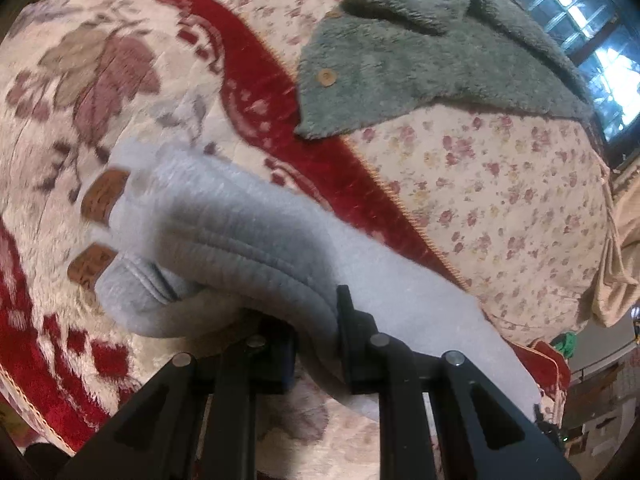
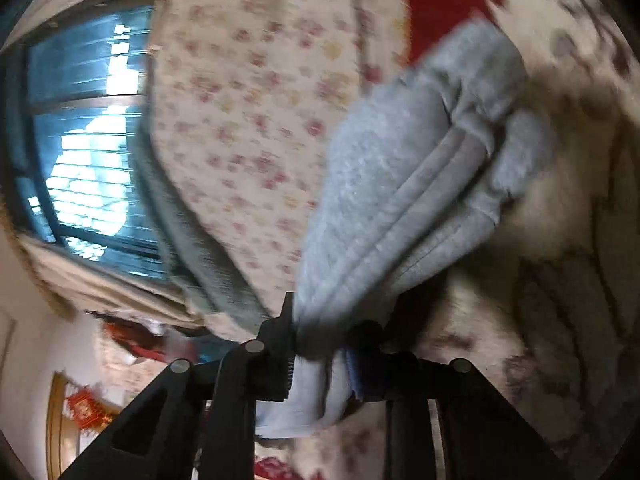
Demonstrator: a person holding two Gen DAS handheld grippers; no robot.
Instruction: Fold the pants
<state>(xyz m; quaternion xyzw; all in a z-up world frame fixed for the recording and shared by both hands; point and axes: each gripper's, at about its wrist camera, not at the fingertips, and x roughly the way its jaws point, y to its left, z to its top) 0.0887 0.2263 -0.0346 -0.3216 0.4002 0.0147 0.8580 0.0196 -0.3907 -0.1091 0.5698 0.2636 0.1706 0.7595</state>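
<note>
The pants (image 1: 248, 240) are light grey fleece with a ribbed waistband and two brown patches (image 1: 103, 194). My left gripper (image 1: 316, 344) is shut on the waistband edge and holds the cloth above the red-and-cream blanket (image 1: 100, 92). In the right wrist view the same grey pants (image 2: 404, 184) hang bunched from my right gripper (image 2: 324, 344), which is shut on the fabric. Both views are blurred by motion.
A green fleece garment (image 1: 404, 52) with a wooden button lies on the floral quilt (image 1: 500, 184) beyond the pants. A window (image 2: 88, 140) lies past the bed's edge. Beige curtain cloth (image 1: 616, 264) hangs at the right.
</note>
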